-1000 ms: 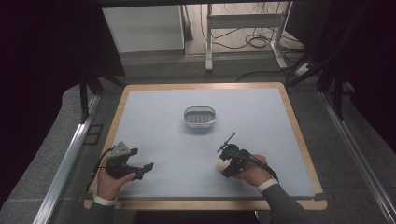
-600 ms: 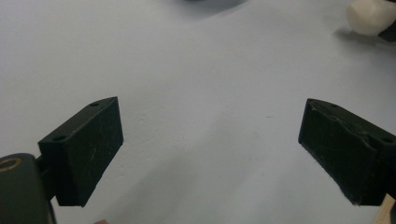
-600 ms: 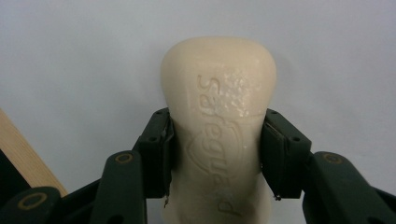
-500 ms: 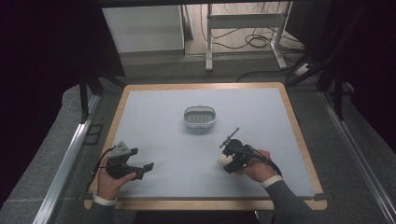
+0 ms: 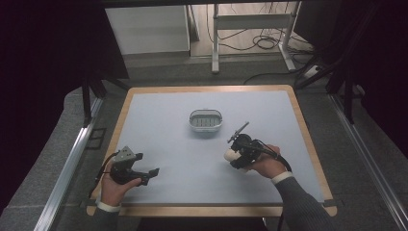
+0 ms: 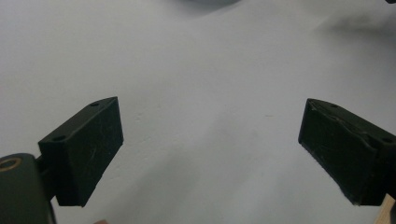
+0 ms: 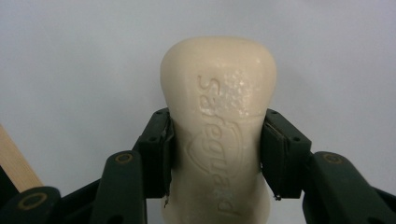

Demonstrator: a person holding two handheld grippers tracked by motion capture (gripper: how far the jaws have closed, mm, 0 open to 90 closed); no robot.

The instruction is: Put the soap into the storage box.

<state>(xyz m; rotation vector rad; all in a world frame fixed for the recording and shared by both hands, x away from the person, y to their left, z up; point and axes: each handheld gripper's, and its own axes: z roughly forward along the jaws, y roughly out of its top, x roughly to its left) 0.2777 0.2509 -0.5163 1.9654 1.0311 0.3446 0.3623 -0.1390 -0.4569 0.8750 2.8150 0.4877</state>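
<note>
1. High view: Right gripper (image 5: 231, 155) is clamped on a cream bar of soap (image 5: 230, 154), held off the pale blue table mat (image 5: 159, 120) below and to the right of the soap dish (image 5: 205, 120). The dish, a small grey oval tray with a ribbed floor, stands alone near the mat's middle, so I judge the soap is meant to go there; the two are well apart. Left gripper (image 5: 146, 174) rests low on the mat, far to the lower left of the dish, jaws spread and holding nothing. It looks parked out of the way while the other hand works.

2. Left gripper view: both black jaws stand wide apart with bare mat between them, confirming an empty, open claw pointed across the surface toward the dish side.

3. Right gripper view: the two pads (image 7: 161, 151) press on the soap's (image 7: 219, 116) narrow flanks near its lower half, leaving the rounded end and the embossed lettering free ahead of the jaws. Gripping across the short width suits a slippery bar and should let the free end go into the dish first.
</note>
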